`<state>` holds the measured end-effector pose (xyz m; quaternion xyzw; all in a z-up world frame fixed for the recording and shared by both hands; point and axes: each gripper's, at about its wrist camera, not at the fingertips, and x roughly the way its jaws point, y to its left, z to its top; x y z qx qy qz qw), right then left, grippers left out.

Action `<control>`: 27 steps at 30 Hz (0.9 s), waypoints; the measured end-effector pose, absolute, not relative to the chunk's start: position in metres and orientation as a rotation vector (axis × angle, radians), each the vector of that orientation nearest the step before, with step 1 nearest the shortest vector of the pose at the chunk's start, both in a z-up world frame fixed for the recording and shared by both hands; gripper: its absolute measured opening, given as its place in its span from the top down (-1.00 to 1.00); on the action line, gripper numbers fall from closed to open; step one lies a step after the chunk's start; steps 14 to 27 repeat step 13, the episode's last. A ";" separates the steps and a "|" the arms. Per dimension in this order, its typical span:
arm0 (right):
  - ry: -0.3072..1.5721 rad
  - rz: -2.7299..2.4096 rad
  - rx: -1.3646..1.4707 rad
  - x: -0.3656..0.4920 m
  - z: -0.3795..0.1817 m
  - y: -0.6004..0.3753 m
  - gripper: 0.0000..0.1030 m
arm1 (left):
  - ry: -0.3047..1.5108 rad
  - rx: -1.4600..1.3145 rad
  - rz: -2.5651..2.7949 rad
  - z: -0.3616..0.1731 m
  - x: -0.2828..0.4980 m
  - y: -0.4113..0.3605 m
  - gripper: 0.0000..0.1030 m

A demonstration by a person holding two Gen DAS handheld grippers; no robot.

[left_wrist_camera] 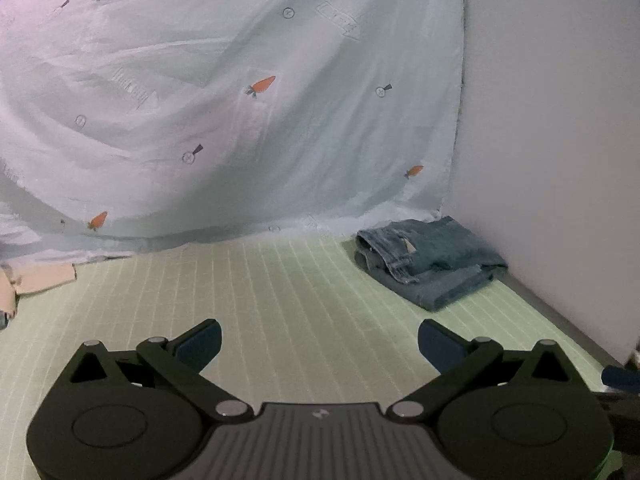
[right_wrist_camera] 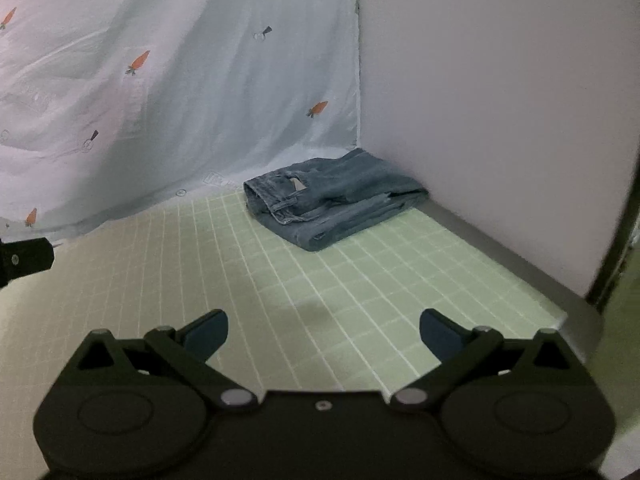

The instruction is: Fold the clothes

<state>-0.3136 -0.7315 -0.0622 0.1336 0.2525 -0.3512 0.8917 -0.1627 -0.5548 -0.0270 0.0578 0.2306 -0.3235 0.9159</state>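
A: Where did your jeans [right_wrist_camera: 332, 200] end up?

B: Folded in the far right corner of the surface [right_wrist_camera: 280, 280], against the wall [right_wrist_camera: 500, 100] and carrot-print sheet [left_wrist_camera: 240, 100]. Your left hand-held gripper [left_wrist_camera: 320, 344] and right hand-held gripper [right_wrist_camera: 324, 334] both hang released, empty, near the front edge.

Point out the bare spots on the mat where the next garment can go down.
The green grid mat is bare from both open tools back to the carrot-print sheet. The far right corner is crowded: folded jeans sit against the wall. A beige cloth occupies the left edge.
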 end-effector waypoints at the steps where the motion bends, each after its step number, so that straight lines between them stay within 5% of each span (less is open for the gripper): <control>1: 0.521 -0.732 0.275 -0.318 -0.061 -0.725 -1.00 | 0.478 0.125 -0.672 -0.028 -0.165 -0.550 -1.00; 27: 0.487 -0.745 0.229 -0.341 -0.049 -0.686 -1.00 | 0.446 0.146 -0.714 -0.025 -0.192 -0.516 -1.00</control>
